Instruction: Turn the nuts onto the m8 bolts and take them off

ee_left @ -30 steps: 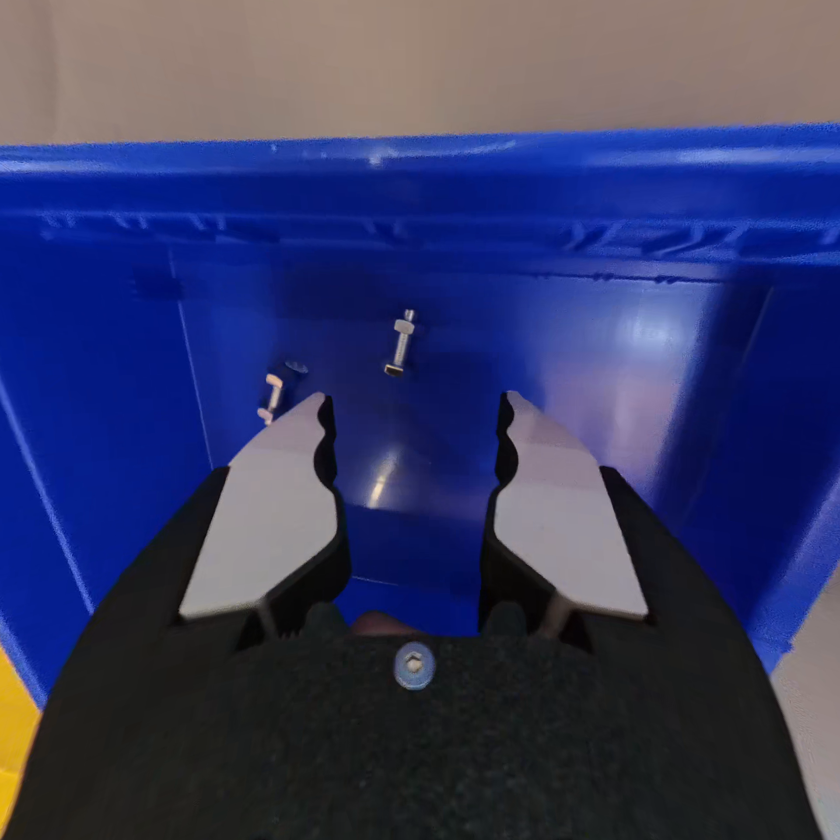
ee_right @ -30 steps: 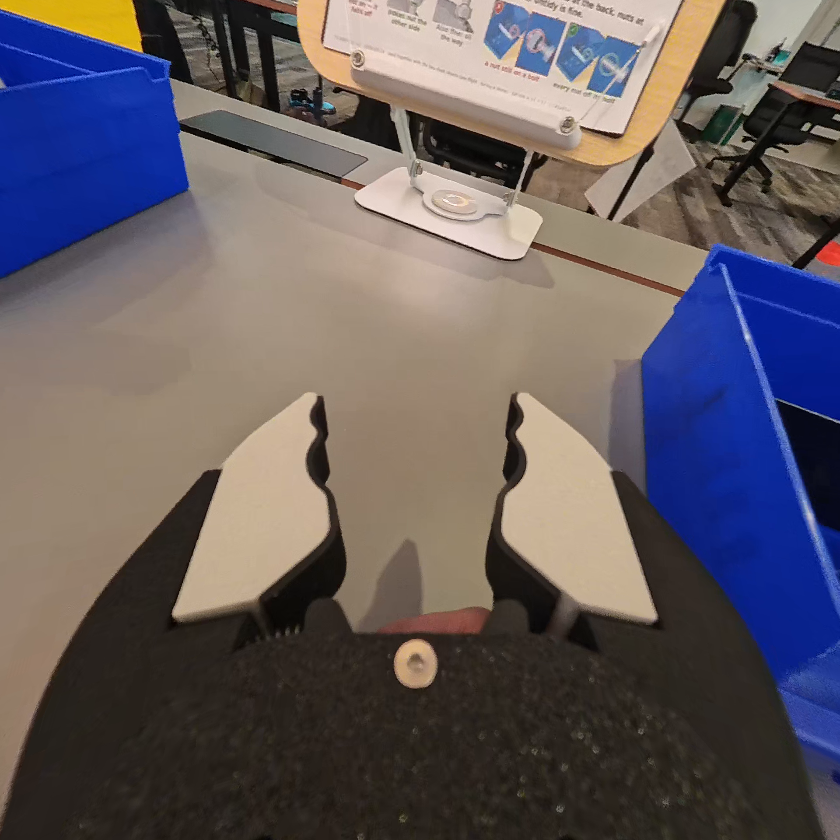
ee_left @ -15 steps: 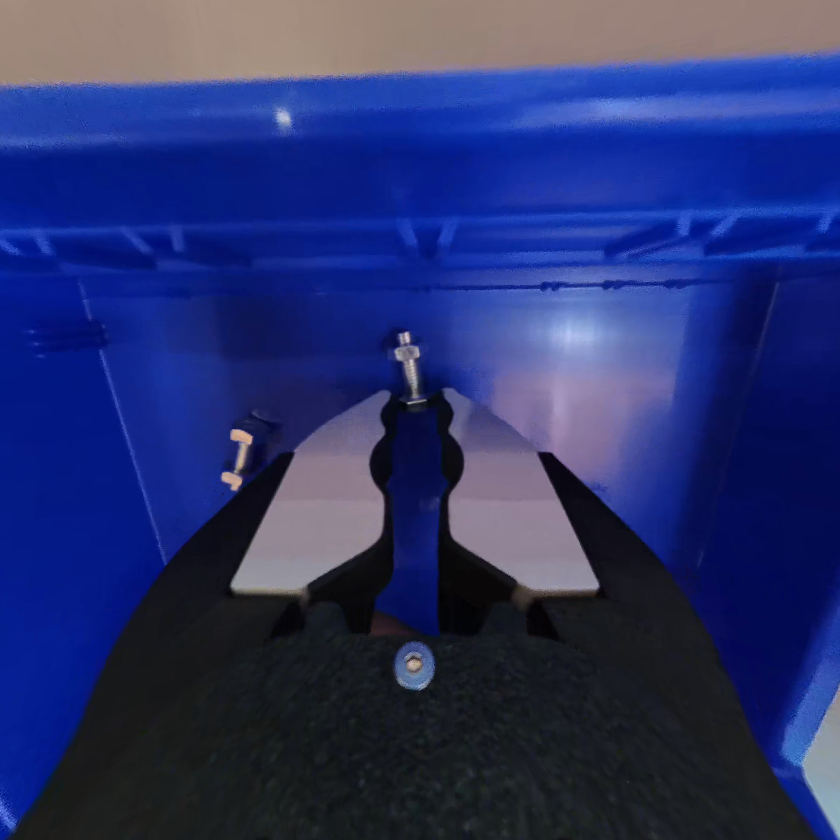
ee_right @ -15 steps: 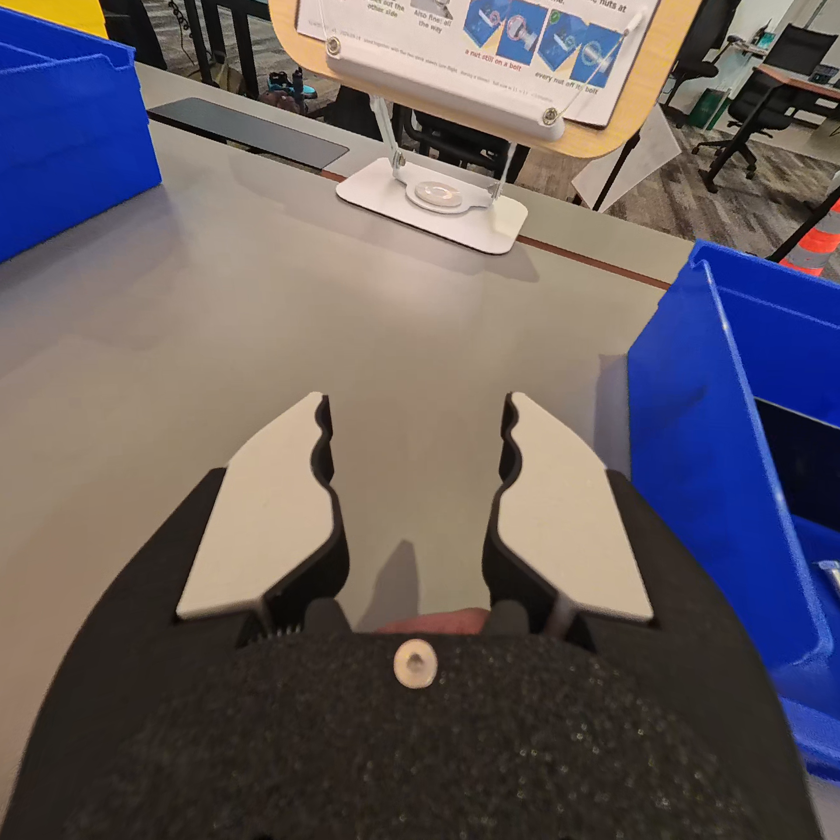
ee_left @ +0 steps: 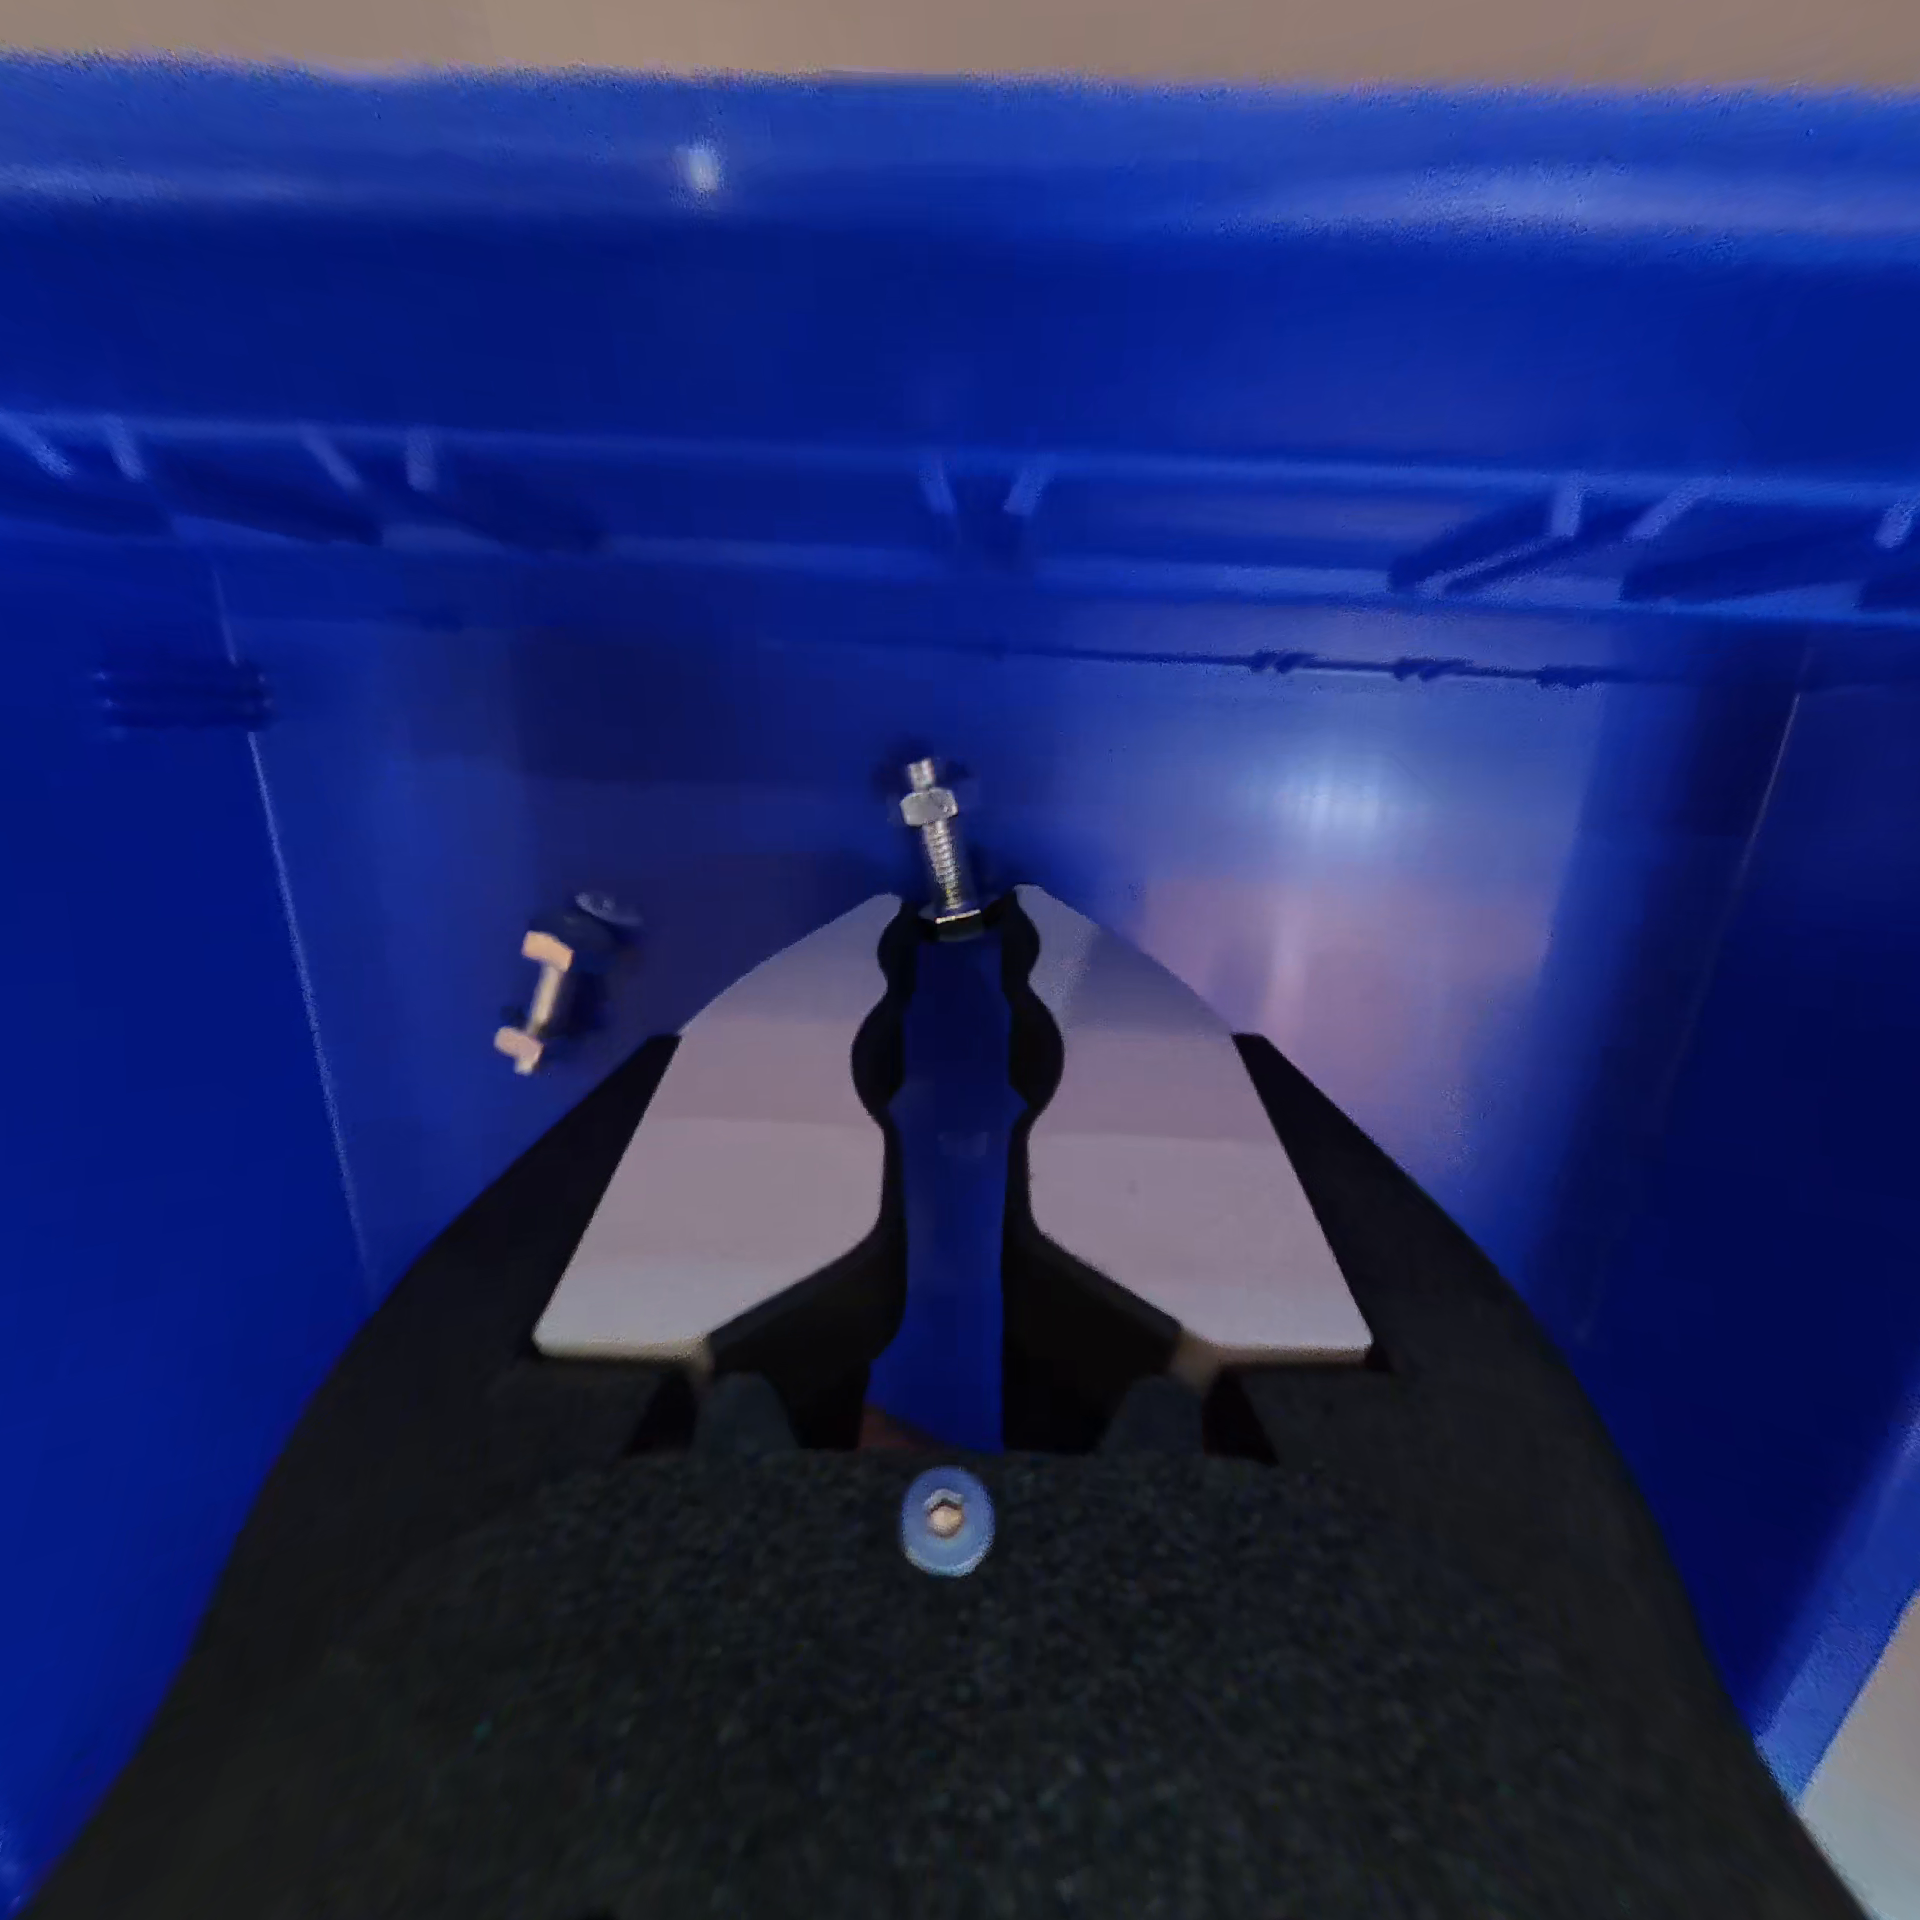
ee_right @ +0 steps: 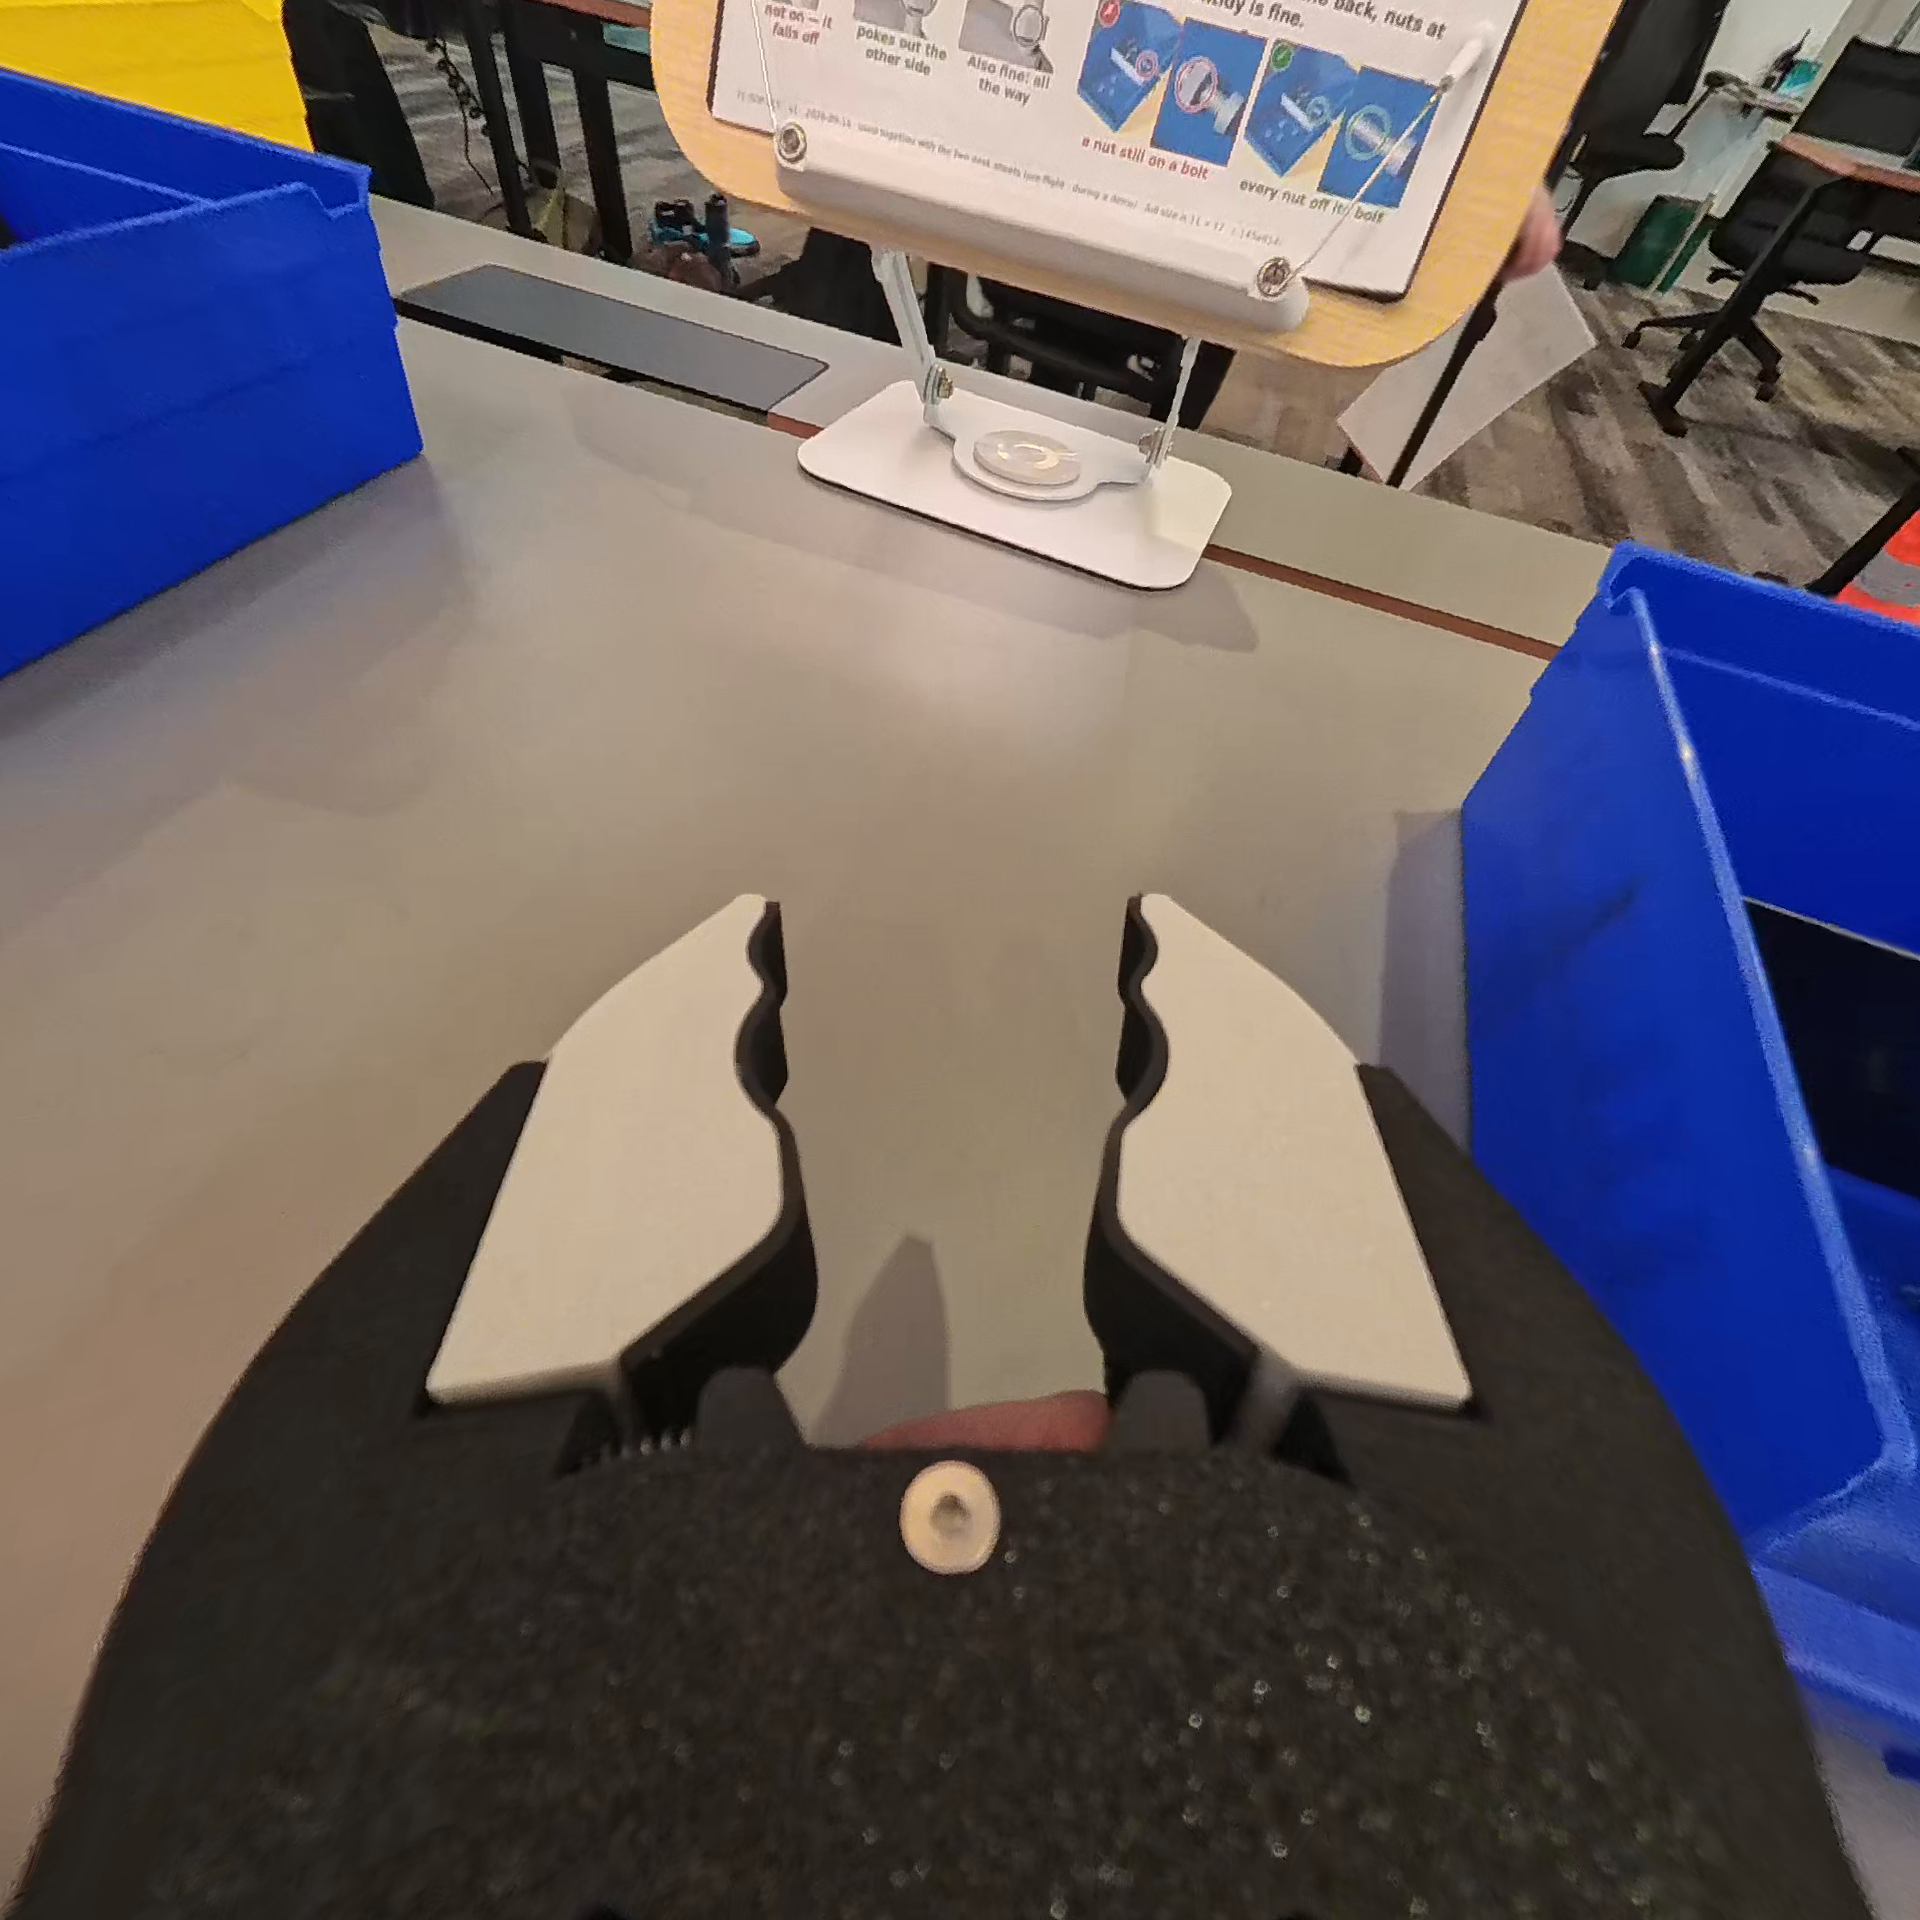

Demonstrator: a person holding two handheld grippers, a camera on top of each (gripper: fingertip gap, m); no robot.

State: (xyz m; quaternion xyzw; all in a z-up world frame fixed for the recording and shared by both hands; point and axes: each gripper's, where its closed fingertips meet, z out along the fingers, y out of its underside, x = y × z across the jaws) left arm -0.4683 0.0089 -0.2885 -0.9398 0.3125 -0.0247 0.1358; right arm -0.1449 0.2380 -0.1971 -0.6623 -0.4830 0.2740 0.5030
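Note:
In the left wrist view my left gripper (ee_left: 956,920) is inside a blue bin (ee_left: 1351,935), shut on the head of a silver bolt (ee_left: 940,857). The bolt sticks up past the fingertips with a nut (ee_left: 928,805) threaded near its far end. A second bolt with a nut (ee_left: 540,997) lies on the bin floor to the left. In the right wrist view my right gripper (ee_right: 951,925) is open and empty above the grey table (ee_right: 727,748).
A blue bin (ee_right: 1683,1039) stands right of the right gripper, another blue bin (ee_right: 177,364) at the far left. A white stand (ee_right: 1018,488) holding an instruction board (ee_right: 1091,125) sits at the table's far edge, beside a dark flat panel (ee_right: 613,338). About 40 cm separates my left fingertips from my right.
The left gripper moved forward in the bin and closed on the bolt's head. The right gripper stayed open and shifted slightly over the table.

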